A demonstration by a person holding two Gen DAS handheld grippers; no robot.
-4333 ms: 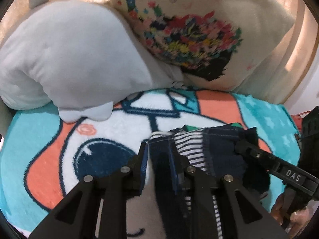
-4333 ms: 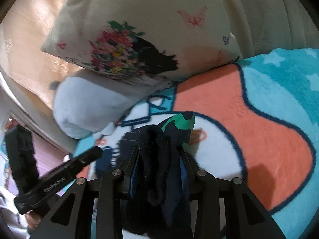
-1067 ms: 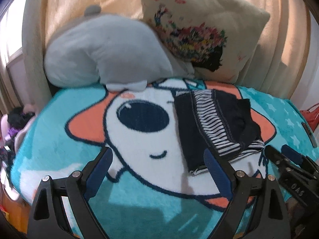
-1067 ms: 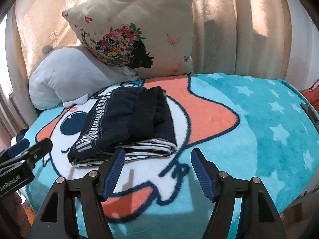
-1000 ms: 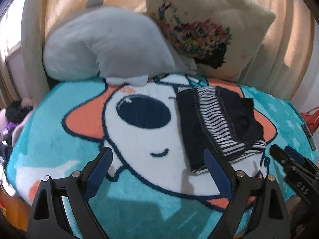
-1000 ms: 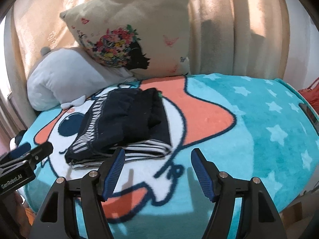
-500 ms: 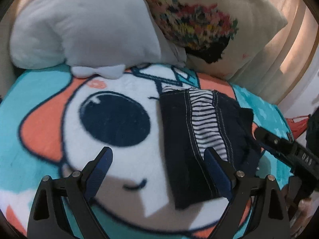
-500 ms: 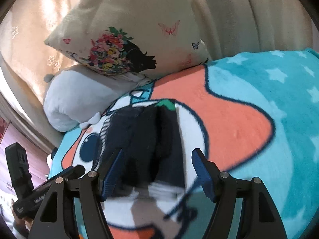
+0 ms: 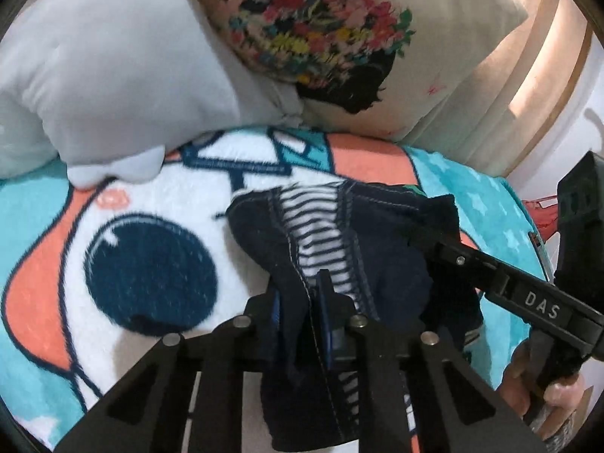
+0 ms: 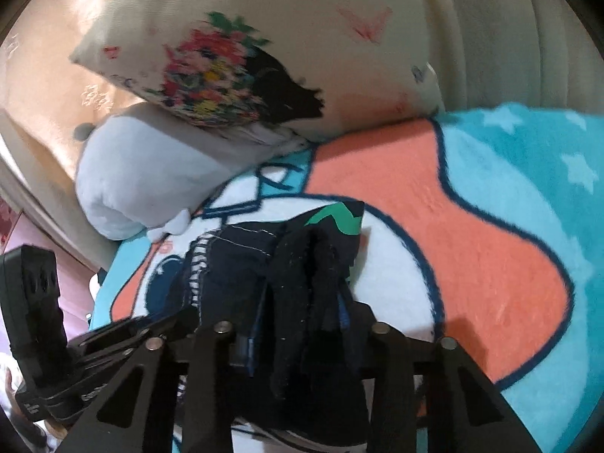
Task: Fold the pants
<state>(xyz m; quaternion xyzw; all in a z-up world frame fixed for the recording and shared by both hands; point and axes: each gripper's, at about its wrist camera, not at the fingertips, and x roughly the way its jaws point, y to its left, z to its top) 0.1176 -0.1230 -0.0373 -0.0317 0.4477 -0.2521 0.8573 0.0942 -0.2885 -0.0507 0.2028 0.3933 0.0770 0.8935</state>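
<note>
Pillows sit at the far left of your scene: the grey plush cushion [image 9: 113, 75] leans against the floral pillow [image 9: 339, 37], both at the far edge of the cartoon blanket [image 9: 75, 264]. Nearer you and to the right of the big printed eye, the pants [image 9: 377, 264] lie on the blanket as a compact dark bundle with a striped inner layer showing, so most of the folding looks done; what seems left is one more fold or a tidy-up, and that is only a judgement. Your left gripper [image 9: 302, 309] is closing, its blue pads already pinching the near left edge of the bundle. Further right, your right gripper [image 10: 302, 313] is also closing, with a thick dark wad of the same pants gathered between its pads, the cloth bunched up and standing above them. You cannot see the near edge of the bundle in either view, since the gripper frames cover it, and the right wrist view is blurred, so how many layers each claw holds is unclear.
</note>
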